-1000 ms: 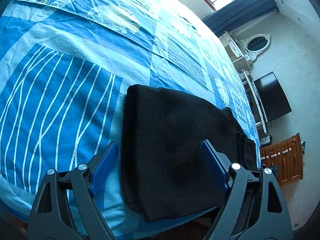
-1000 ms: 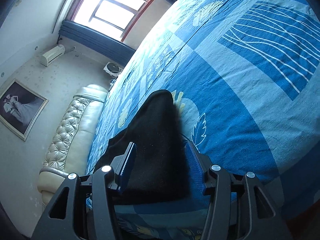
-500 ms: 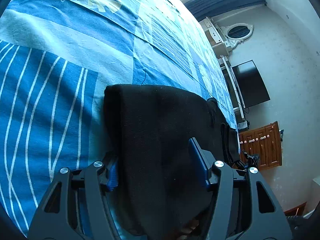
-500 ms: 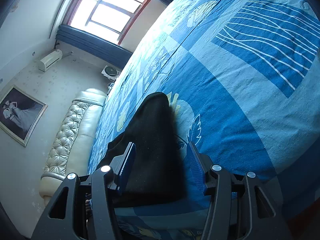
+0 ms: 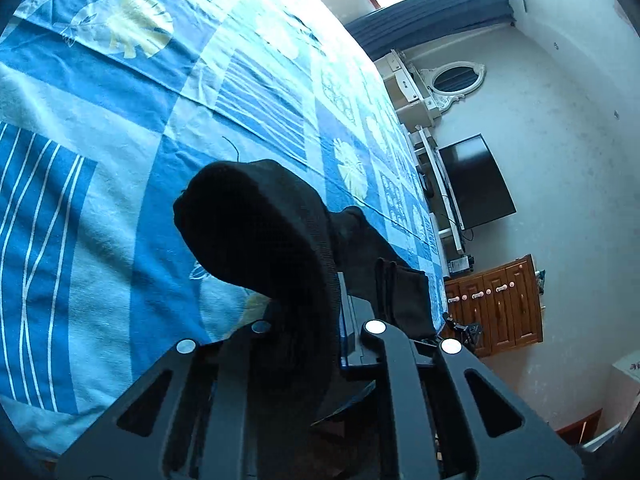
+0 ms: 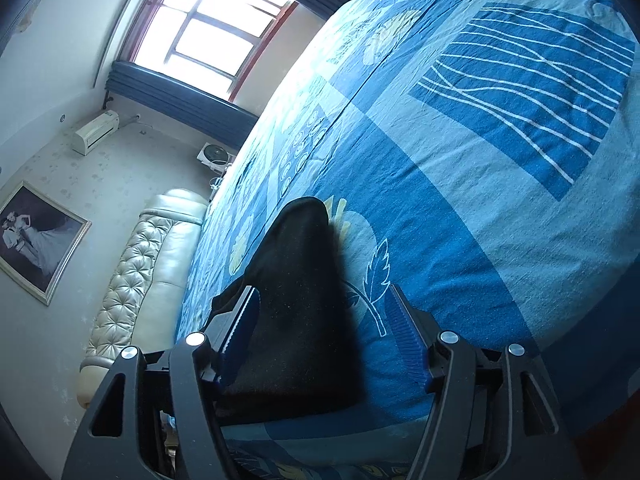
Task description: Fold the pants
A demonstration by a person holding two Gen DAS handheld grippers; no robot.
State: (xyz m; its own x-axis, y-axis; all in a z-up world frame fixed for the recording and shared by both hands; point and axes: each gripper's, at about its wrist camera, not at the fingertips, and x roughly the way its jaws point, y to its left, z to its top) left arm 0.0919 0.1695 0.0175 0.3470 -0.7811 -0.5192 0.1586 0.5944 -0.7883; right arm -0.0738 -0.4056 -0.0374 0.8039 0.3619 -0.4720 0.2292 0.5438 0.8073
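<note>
The black pants [image 5: 256, 232] lie folded on the blue patterned bedspread [image 5: 100, 200] near its front edge. In the left wrist view my left gripper [image 5: 308, 308] is closing on one end of them. The pinched fabric bulges up and forward off the bed and hides most of the fingers. In the right wrist view the other end of the pants [image 6: 304, 300] lies flat between the fingers of my right gripper [image 6: 324, 320]. Its jaws are opening. The right pad [image 6: 404, 336] stands clear of the cloth over bare bedspread [image 6: 480, 200].
To the right of the bed in the left wrist view are a wall television [image 5: 476, 184], a wooden cabinet [image 5: 496, 304] and an oval mirror [image 5: 456, 80]. The right wrist view shows a padded headboard [image 6: 136, 280], a window [image 6: 212, 28] and a framed picture [image 6: 36, 240].
My left gripper went from wide open around the flat pants to shut on them and rose, lifting that end into a hump. My right gripper's fingers spread apart; that hand stayed put.
</note>
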